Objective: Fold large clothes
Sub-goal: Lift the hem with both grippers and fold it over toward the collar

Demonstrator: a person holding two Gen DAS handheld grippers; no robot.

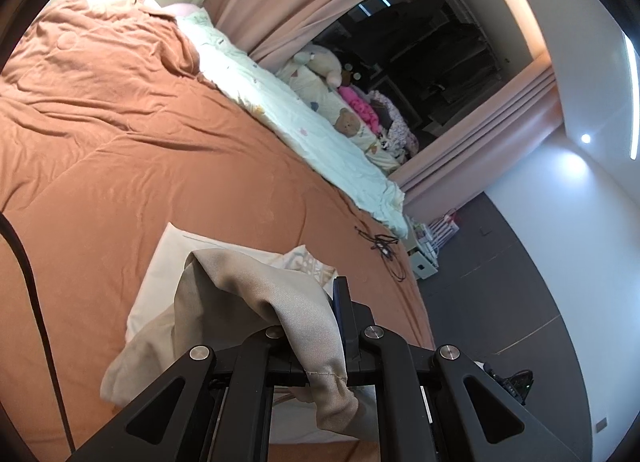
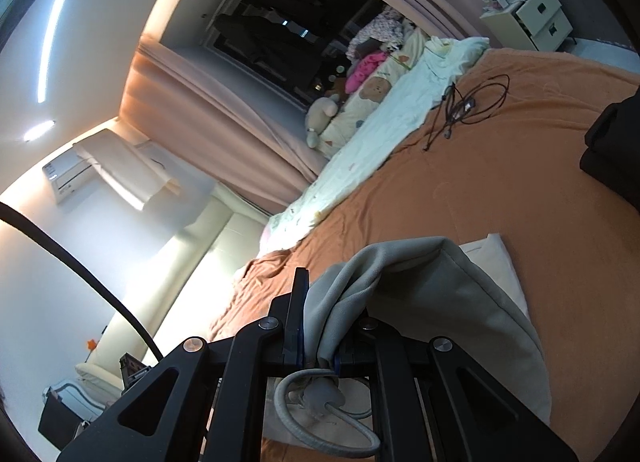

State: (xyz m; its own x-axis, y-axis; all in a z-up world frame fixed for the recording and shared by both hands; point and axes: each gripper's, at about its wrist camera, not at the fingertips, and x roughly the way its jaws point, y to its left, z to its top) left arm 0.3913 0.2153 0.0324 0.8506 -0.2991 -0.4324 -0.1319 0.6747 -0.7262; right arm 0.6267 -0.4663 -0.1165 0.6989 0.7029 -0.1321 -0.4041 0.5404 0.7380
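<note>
Both tongs are clamping the beige woven garment (image 1: pixel 256 294): left gripper (image 1: pixel 338 326) and right gripper (image 2: pixel 316 326) holding opposite ends, cloth sagging between onto orange bedspread (image 1: pixel 160 166).

Black linkage fingers (image 1: pixel 344 326), silver round screws, black cable.

Fisheye bending at edges; ceiling strip light (image 1: pixel 631 94) glares, headboard wall (image 2: pixel 188 262) blown out, window (image 1: pixel 420 62) dark.
</note>
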